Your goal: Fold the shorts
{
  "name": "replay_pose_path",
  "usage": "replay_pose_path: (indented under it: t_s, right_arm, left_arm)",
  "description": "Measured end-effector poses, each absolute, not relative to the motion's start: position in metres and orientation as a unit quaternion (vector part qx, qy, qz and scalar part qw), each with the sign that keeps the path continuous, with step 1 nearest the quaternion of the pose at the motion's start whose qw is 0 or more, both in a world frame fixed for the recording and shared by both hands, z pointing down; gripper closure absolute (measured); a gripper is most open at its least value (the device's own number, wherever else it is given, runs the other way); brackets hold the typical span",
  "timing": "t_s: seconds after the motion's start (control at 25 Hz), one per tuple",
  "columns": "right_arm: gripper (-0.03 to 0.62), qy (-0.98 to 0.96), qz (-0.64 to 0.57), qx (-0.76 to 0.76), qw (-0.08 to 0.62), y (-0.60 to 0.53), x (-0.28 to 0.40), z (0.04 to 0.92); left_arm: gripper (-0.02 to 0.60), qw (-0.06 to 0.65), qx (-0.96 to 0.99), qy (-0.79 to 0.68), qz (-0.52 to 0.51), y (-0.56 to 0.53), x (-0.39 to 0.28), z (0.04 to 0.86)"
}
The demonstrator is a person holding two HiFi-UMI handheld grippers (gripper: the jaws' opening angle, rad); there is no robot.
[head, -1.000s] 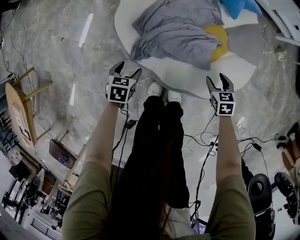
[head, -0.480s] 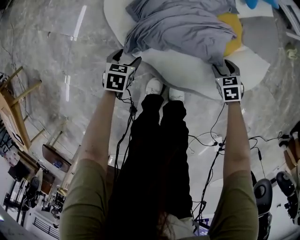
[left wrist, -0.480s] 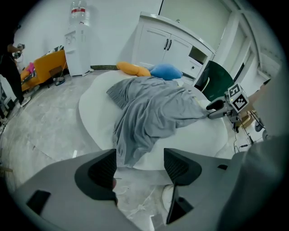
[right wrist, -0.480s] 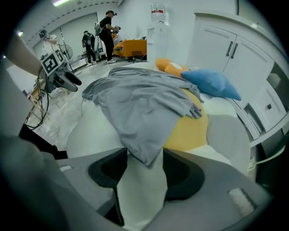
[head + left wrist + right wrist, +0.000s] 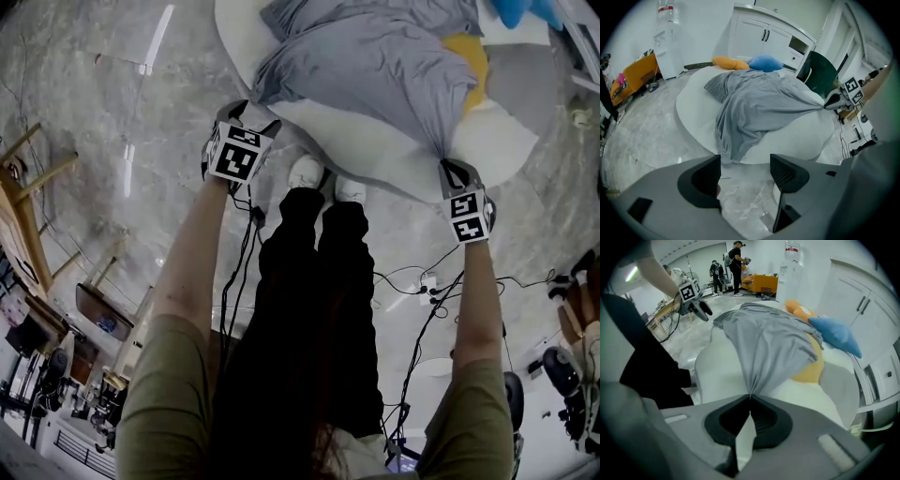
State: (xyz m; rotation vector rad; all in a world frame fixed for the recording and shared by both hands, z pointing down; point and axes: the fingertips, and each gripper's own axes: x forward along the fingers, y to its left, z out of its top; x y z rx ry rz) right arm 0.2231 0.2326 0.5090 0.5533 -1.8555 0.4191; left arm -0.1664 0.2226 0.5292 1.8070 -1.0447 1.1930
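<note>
Head view: shorts (image 5: 375, 66), grey, heaped on white table (image 5: 375, 155). The right gripper (image 5: 455, 167) is at their near corner and the left gripper (image 5: 248, 112) is just beside the other.

Left gripper view: jaws wide apart and empty, hem just ahead. I may close on air.

Right gripper view: jaws have just been closing and now pinch a thin bunch of fabric. A one-sided tug could slip it free or drag the shorts off.

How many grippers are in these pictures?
2. The left gripper hangs open beside the near left corner of the grey shorts; the right gripper has just closed its fingers on their near right edge. None seems hidden.
</note>
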Motion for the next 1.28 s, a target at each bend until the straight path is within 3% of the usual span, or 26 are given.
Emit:
replay_pose_path:
  t_s: [0.6, 0.96, 1.12, 1.28]
  right_arm:
    - [0.585, -0.736, 0.218, 0.103, 0.633, 0.341, 0.326, 0.521]
    - [0.585, -0.745, 0.205, 0.12, 0.624, 0.329, 0.334, 0.528]
    - [0.585, -0.749, 0.207, 0.136, 0.615, 0.322, 0.336, 0.526]
    - [0.585, -0.747, 0.212, 0.142, 0.614, 0.318, 0.337, 0.52]
  left_arm:
    - [0.267, 0.282, 0.74, -0.294, 0.535, 0.252, -0.123, 0.56]
    - [0.272, 0.391, 0.689, -0.372, 0.484, 0.248, -0.119, 0.591]
    - [0.398, 0.381, 0.677, -0.384, 0.499, 0.246, -0.122, 0.592]
    - [0.471, 0.411, 0.679, -0.362, 0.49, 0.26, -0.113, 0.589]
